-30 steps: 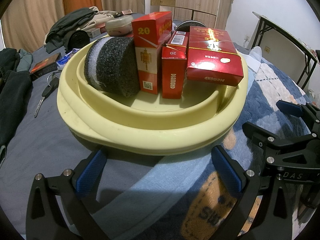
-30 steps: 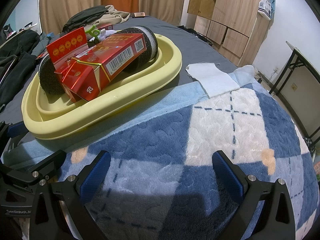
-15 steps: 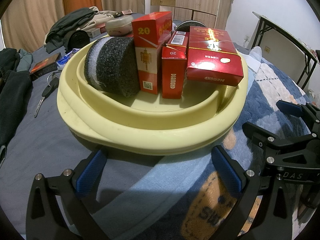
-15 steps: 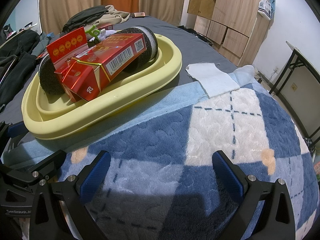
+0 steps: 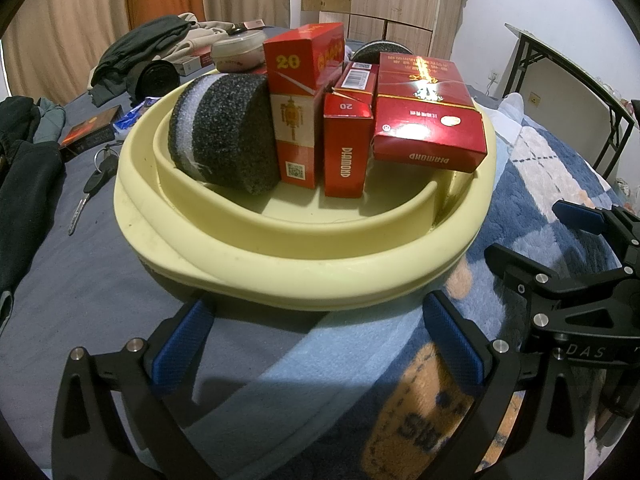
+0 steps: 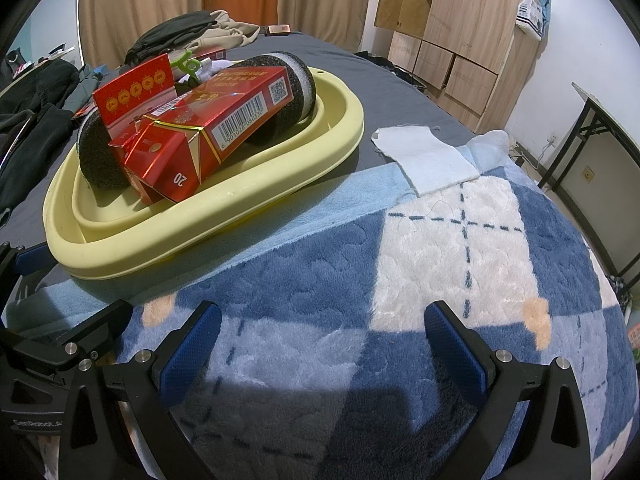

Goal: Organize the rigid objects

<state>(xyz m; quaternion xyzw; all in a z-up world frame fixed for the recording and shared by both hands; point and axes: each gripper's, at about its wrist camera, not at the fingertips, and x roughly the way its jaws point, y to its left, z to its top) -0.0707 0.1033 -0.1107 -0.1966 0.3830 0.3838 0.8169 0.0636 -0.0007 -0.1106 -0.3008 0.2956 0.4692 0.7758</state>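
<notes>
1. Nothing has changed over the last second: both views match the earlier ones, with the yellow basin point(image 5: 304, 276) in the same spot on the bed and every item inside it unmoved.

2. The left tool point(image 5: 316, 340) remains wide apart and empty, low over the bedding just near the basin's near rim, not touching it as far as the left view shows.

3. The right tool point(image 6: 322, 344) is likewise wide and empty, resting over the blue checked blanket point(image 6: 460, 264), to the right of the basin and apart from it.

4. Inside the basin, the dark foam roll point(image 5: 224, 136) sits at the left, a tall red carton point(image 5: 302, 104) stands upright beside it, a smaller red box point(image 5: 346, 148) stands right of that, and a flat red pack point(image 5: 428, 120) lies tilted on the right, leaning over the rim.

5. A second foam roll point(image 6: 292, 92) lies at the far side, behind the cartons.

6. Keys point(image 5: 94, 184), a dark box point(image 5: 90, 132) and clothes lie on the bed far left, outside the basin.

7. The stillness, with both tools empty and drawn back, suggests that the gathering is finished or paused. The tilted pack looks like the least settled item; whether the loose things at the left count as part of the job cannot be told.
</notes>
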